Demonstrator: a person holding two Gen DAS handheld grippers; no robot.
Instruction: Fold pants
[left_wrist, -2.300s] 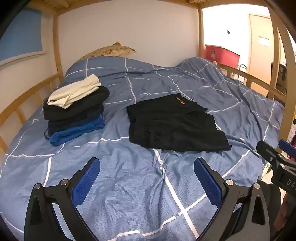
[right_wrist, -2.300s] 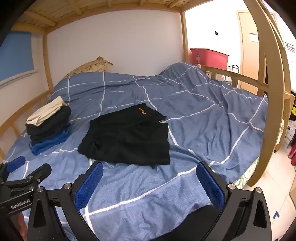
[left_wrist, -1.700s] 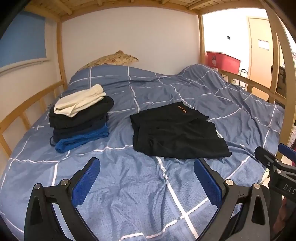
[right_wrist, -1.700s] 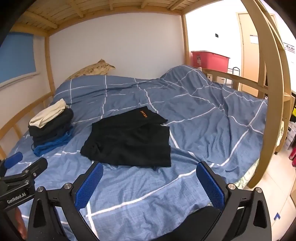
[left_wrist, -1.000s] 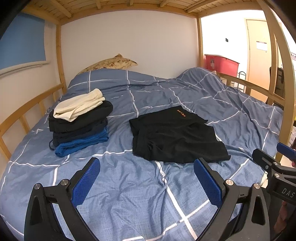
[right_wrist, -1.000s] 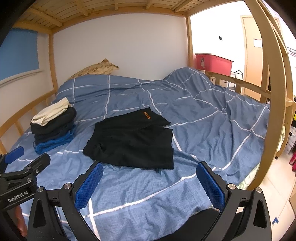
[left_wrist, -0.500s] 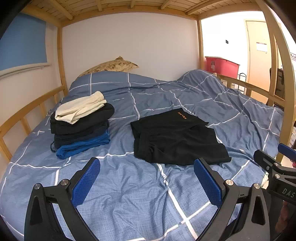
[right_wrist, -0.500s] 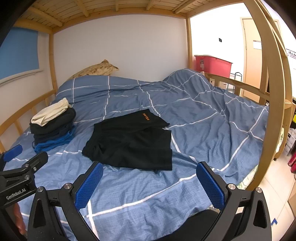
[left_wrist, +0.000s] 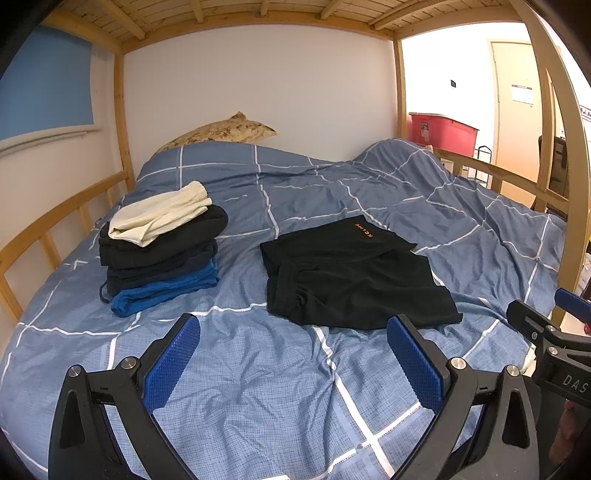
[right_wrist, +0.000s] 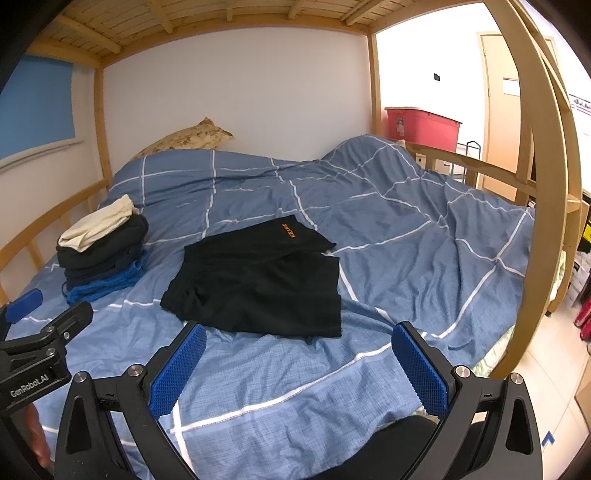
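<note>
Black pants (left_wrist: 354, 277) with a small orange logo lie folded flat on the blue checked duvet (left_wrist: 258, 369) in the middle of the bed; they also show in the right wrist view (right_wrist: 258, 280). My left gripper (left_wrist: 291, 328) is open and empty, held above the duvet short of the pants' near edge. My right gripper (right_wrist: 295, 332) is open and empty, also just short of the pants. Each gripper shows at the edge of the other's view.
A stack of folded clothes (left_wrist: 159, 247), cream on top and blue at the bottom, sits at the left by the wooden rail (left_wrist: 44, 236). A pillow (left_wrist: 221, 131) lies at the head. A wooden bunk post (right_wrist: 546, 184) stands at right, a red bin (right_wrist: 421, 123) beyond.
Both grippers have drawn back and lifted slightly, so the bed sits lower and farther in view. The pants and the stack have not moved. Both grippers stay open.
</note>
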